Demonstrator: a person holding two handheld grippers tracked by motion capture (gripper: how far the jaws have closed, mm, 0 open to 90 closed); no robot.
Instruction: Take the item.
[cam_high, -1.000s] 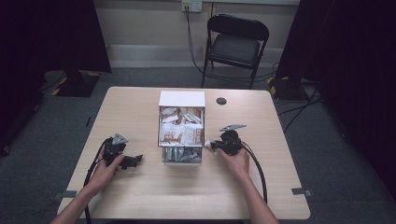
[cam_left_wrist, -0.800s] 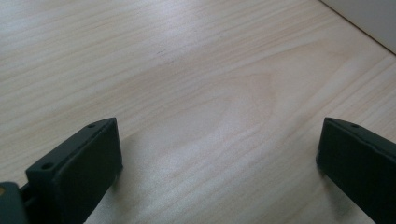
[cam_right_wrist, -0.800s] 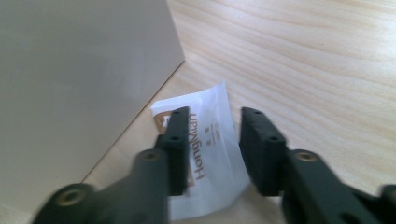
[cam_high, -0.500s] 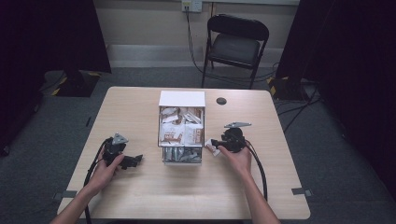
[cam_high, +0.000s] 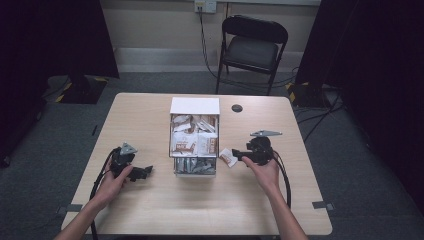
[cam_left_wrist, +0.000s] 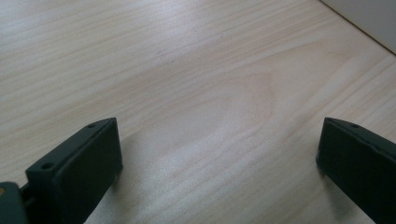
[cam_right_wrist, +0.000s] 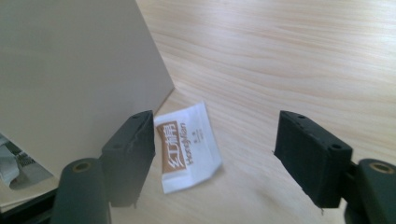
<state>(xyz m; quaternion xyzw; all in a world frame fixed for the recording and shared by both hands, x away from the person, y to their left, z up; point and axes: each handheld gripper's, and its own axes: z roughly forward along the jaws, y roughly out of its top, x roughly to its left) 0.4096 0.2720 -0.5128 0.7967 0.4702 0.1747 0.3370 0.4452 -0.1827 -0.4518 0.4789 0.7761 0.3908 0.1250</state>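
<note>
Now sachet (cam_right_wrist: 189, 147) beside open jaws

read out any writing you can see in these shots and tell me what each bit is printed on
"Hongtian" in brown letters, beside large white Chinese characters on a brown band that I cannot read with certainty: on the white packet lying on the table beside the box.
Small grey print next to it on the same packet: too small to read.
Brown printing on the packets in the box, high view: too small to read.
</note>
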